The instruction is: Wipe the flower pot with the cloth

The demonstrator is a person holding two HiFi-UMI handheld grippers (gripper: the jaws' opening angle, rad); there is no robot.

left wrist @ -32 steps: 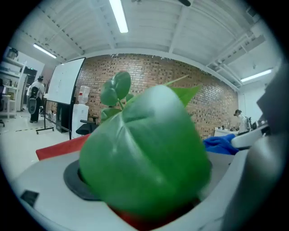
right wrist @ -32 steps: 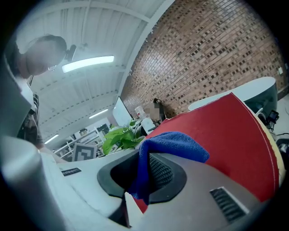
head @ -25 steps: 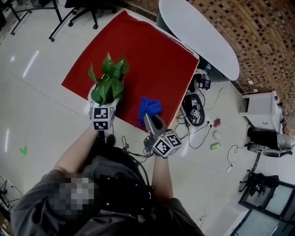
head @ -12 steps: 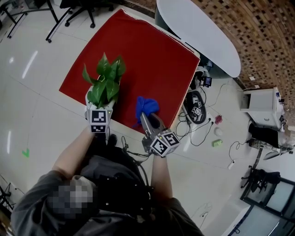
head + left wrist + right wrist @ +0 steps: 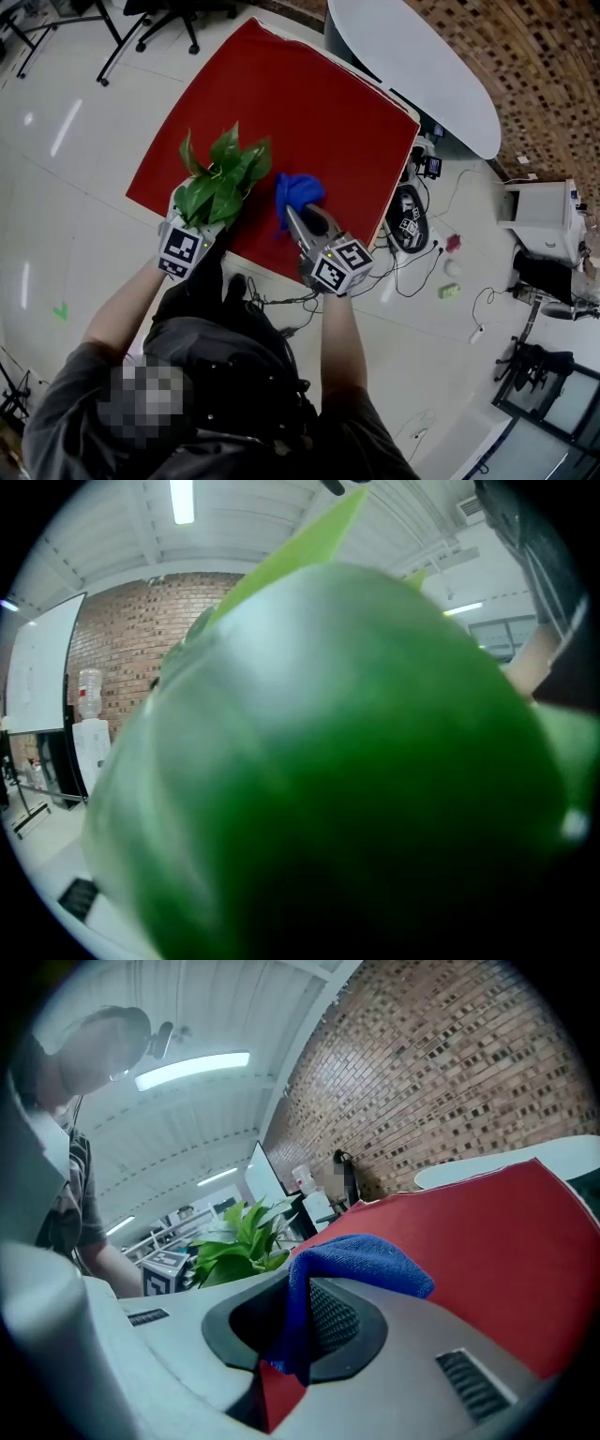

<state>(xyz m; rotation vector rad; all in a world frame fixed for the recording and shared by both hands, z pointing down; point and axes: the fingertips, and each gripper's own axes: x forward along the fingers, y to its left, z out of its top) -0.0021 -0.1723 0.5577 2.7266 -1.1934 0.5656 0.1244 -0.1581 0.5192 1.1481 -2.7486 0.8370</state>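
The flower pot holds a green plant and is tilted to the right over the near edge of the red table; leaves hide most of the pot. My left gripper grips the pot from the near side; its jaws have just been closing with the pot between them. A big leaf fills the left gripper view. My right gripper is shut on a blue cloth, just right of the leaves. In the right gripper view the cloth hangs between the jaws, with the plant to the left.
A white oval table stands beyond the red one. Cables and small devices lie on the floor to the right. Chair legs show at the top left. A white cabinet stands far right.
The plant and pot have tipped to the right as my left gripper rolled. My right gripper has carried the blue cloth up and closer to the leaves.
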